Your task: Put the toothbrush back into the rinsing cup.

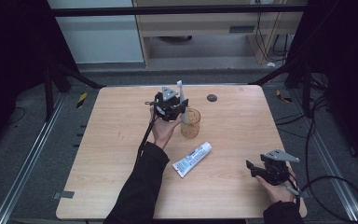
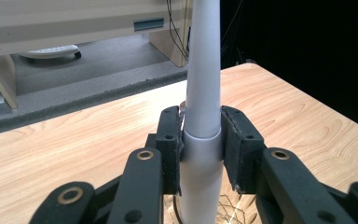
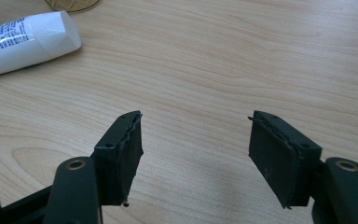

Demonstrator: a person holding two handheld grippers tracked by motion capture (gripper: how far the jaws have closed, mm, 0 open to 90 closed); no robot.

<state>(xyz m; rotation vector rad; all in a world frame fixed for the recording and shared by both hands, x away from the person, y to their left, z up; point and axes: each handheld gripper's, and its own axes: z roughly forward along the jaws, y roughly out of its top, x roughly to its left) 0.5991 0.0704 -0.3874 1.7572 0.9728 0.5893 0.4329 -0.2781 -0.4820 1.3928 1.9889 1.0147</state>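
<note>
The left claw [image 1: 176, 108] grips an electric toothbrush [image 2: 203, 107] upright, pads pressed on both sides of its grey-and-white handle, the bristle end pointing up. In the high view the toothbrush stands over the near-left rim of an amber cup [image 1: 190, 122] in the middle of the counter [image 1: 121, 154]; in the left gripper view the patterned glass of the cup shows directly beneath the handle's lower end. Whether the base has already entered the cup cannot be told.

The step in hand looks like lowering the toothbrush into the cup. To do it well, the handle should be kept vertical and centred over the mouth, not over the rim, so the base does not catch the glass edge and tip the cup. The descent should be slow, and the grip should loosen only once the base rests on the cup's bottom; then the claw should draw off sideways without dragging the handle.

The right claw [image 3: 193, 156] hangs wide and empty above bare counter at the near right, well apart from the cup. A toothpaste tube [image 1: 192, 159] lies flat between the two hands, clear of the cup
</note>
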